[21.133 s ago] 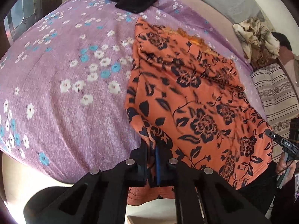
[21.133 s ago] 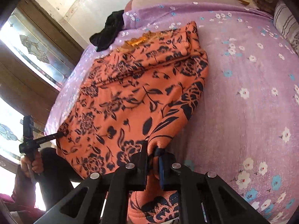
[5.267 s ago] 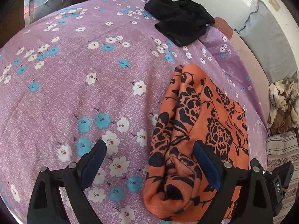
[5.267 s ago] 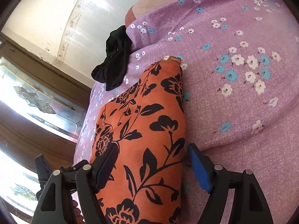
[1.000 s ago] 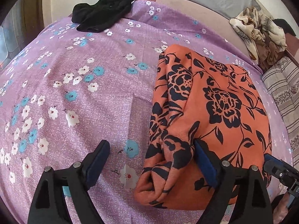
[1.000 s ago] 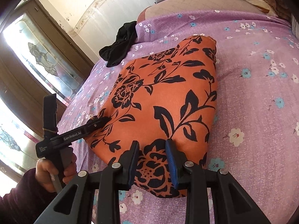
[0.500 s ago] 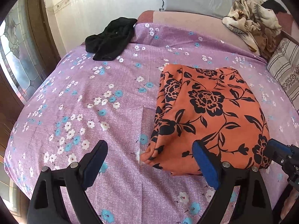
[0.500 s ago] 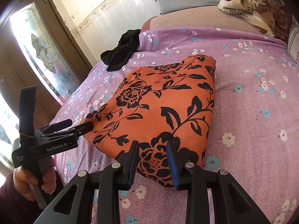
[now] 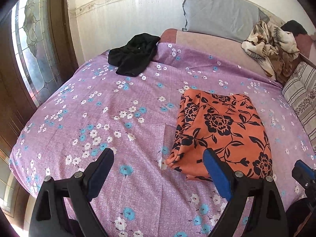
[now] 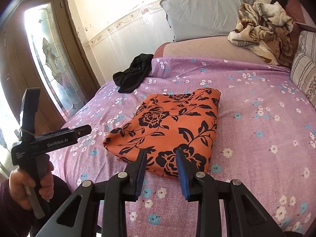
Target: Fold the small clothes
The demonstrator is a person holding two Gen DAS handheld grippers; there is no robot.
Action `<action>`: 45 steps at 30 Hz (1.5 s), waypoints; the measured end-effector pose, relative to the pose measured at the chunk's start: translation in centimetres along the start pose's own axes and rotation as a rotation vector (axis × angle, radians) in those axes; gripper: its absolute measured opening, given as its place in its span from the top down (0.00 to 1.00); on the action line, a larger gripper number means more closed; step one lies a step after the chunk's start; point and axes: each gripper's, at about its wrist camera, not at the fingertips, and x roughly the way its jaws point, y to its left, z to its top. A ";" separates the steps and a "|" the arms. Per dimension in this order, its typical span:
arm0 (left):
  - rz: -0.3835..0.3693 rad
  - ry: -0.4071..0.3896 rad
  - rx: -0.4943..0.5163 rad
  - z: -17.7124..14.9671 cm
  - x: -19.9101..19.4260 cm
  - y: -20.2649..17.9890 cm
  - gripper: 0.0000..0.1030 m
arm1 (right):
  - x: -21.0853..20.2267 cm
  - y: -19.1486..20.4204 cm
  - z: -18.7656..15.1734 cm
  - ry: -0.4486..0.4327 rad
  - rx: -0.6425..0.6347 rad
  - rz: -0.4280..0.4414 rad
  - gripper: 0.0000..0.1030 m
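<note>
Orange cloth folded on the bed — both your tongs hang empty above its near edge.

Your left tongs (image 9: 158,169) are spread wide with nothing between them; your right tongs (image 10: 161,165) stand partly apart, pinching nothing, the cloth lying below and beyond their tips. The folded orange flowered cloth (image 9: 221,130) rests flat on the purple flowered bedsheet (image 9: 98,118), long axis running away from you toward the grey pillow (image 9: 217,13). If the next piece is the black garment (image 9: 134,59), it lies well apart at the far left corner — your left hand (image 10: 29,185) looks the nearer one.
</note>
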 end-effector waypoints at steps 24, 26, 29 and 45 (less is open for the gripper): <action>0.008 -0.213 0.126 2.0 -10.3 -4.4 0.07 | -6.4 2.8 2.5 -0.158 -0.040 -0.078 0.64; 0.011 -0.218 0.131 2.1 -10.8 -4.6 0.07 | -7.0 3.0 2.7 -0.180 -0.041 -0.085 0.46; 0.019 -0.227 0.131 2.1 -11.5 -4.6 0.07 | -7.8 3.5 3.0 -0.206 -0.060 -0.080 0.43; 0.078 -0.229 0.091 2.2 -13.4 -4.0 0.06 | -9.2 4.4 3.2 -0.262 -0.085 -0.131 0.43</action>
